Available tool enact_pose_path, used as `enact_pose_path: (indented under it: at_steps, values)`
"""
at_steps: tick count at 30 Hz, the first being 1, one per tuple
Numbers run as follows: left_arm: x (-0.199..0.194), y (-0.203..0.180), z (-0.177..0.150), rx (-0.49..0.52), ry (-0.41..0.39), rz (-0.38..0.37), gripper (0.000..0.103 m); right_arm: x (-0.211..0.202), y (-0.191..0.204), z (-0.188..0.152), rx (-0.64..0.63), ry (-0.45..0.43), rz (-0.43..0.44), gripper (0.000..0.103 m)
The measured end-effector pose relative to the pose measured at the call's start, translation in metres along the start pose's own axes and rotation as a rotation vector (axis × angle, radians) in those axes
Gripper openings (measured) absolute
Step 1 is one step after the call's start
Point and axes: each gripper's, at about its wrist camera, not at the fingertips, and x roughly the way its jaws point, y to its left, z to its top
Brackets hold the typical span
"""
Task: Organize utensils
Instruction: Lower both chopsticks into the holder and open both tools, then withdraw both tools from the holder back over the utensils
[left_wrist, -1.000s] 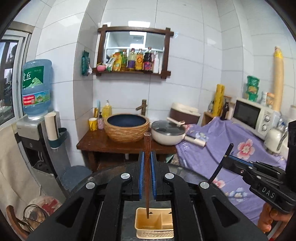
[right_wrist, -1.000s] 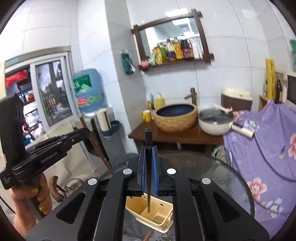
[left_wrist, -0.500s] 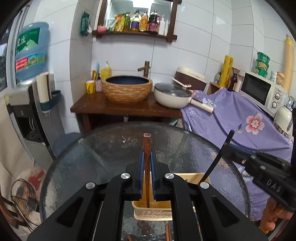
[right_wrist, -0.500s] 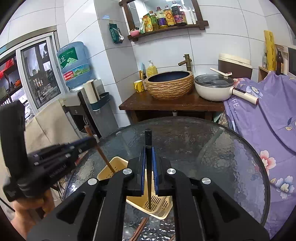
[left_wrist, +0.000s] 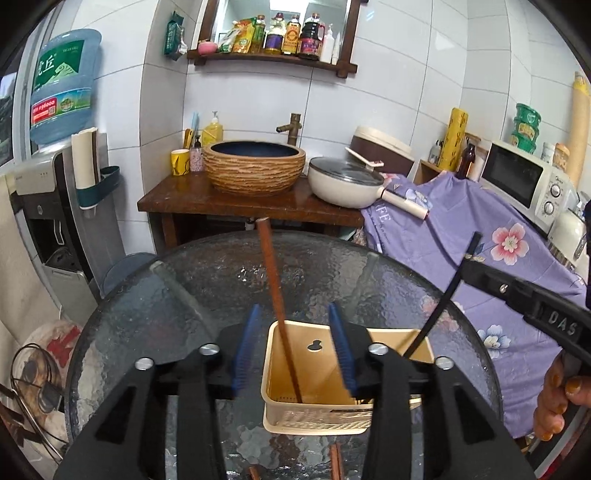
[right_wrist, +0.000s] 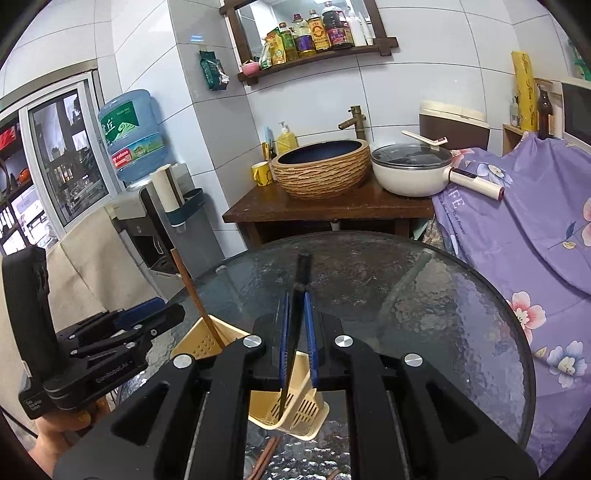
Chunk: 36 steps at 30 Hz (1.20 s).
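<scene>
A: Between the left gripper (left_wrist: 295, 334) fingers (left_wrist: 246, 350), what's there?

B: Brown chopstick (left_wrist: 277, 306). Fingers are apart and opening, blue pads clear of it on both sides. It leans tilted, lower tip down inside the beige utensil basket (left_wrist: 317, 413), upper end sticking up past the fingertips.

A: Basket location?

B: Right under and just ahead of the left fingers, on the round glass tabletop (left_wrist: 207, 291). In the right wrist view the same basket (right_wrist: 295, 410) sits below the right fingers, slotted walls showing.

A: Right gripper (right_wrist: 297, 336)?

B: Black chopstick (right_wrist: 295, 332) stands between its fingers (right_wrist: 283, 339), nearly upright, lower tip in the basket. Fingers are narrow but opening. Pads look just off the stick; contact is hard to call.

A: Can each gripper see the other?

B: Yes. From the left view, right gripper (left_wrist: 517, 291) comes in from the right of the fingers, black chopstick (left_wrist: 443, 291) slanting down into the basket's right compartment. A hand (left_wrist: 557, 398) grips its handle at the lower right. From the right view, left gripper (right_wrist: 122, 332) is to the left of the fingers, brown chopstick (right_wrist: 195, 299) tilted into the basket's left end.

A: Anything else near the fingers?

B: More brown chopsticks (left_wrist: 334, 461) lie flat on the glass below the basket, close to the camera. Partly hidden, so no count.
</scene>
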Motion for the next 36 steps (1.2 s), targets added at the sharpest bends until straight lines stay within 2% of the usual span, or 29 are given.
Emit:
enact_pose_path:
  at_steps: [1, 3, 5, 6, 7, 10, 12, 15, 18, 21, 26, 28, 33, 36]
  values:
    - [-0.004, -0.001, 0.0, 0.006, -0.013, 0.0, 0.054, -0.002, 0.0, -0.001, -0.005, -0.005, -0.006, 0.034]
    - [-0.013, -0.004, -0.001, 0.016, -0.042, -0.001, 0.068, -0.008, 0.002, -0.005, -0.021, -0.035, -0.018, 0.054]
    - [-0.027, -0.005, -0.004, 0.022, -0.086, -0.001, 0.079, -0.015, 0.004, -0.008, -0.043, -0.057, -0.036, 0.055]
    - [-0.03, -0.006, -0.005, 0.023, -0.097, 0.0, 0.089, -0.018, 0.005, -0.01, -0.055, -0.061, -0.041, 0.061]
    - [-0.038, -0.005, -0.009, 0.021, -0.117, 0.001, 0.096, -0.021, 0.006, -0.013, -0.061, -0.065, -0.046, 0.073]
    - [-0.053, -0.004, -0.024, 0.021, -0.134, -0.006, 0.096, -0.033, 0.002, -0.027, -0.031, -0.065, -0.038, 0.088]
    - [-0.057, -0.003, -0.039, 0.028, -0.096, -0.007, 0.096, -0.036, 0.002, -0.039, -0.011, -0.027, -0.022, 0.095]
    - [-0.054, -0.003, -0.063, 0.033, -0.027, -0.02, 0.096, -0.036, 0.008, -0.068, -0.028, 0.054, -0.002, 0.097]
    - [-0.05, 0.0, -0.096, 0.044, 0.045, -0.028, 0.096, -0.038, 0.014, -0.098, -0.067, 0.084, -0.012, 0.097]
    - [-0.048, 0.006, -0.125, 0.022, 0.083, -0.033, 0.096, -0.038, 0.014, -0.126, -0.066, 0.098, -0.019, 0.097]
    - [-0.053, 0.024, -0.161, -0.048, 0.099, -0.034, 0.096, -0.034, 0.006, -0.171, -0.017, 0.175, 0.055, 0.097]
    - [-0.056, 0.029, -0.171, -0.066, 0.105, -0.025, 0.096, -0.032, 0.006, -0.184, -0.022, 0.201, 0.038, 0.097]
    - [-0.062, 0.038, -0.191, -0.057, 0.124, 0.055, 0.096, -0.03, 0.008, -0.217, -0.022, 0.24, -0.031, 0.097]
    - [-0.062, 0.046, -0.204, -0.07, 0.146, 0.078, 0.092, -0.028, 0.005, -0.235, -0.011, 0.258, -0.079, 0.097]
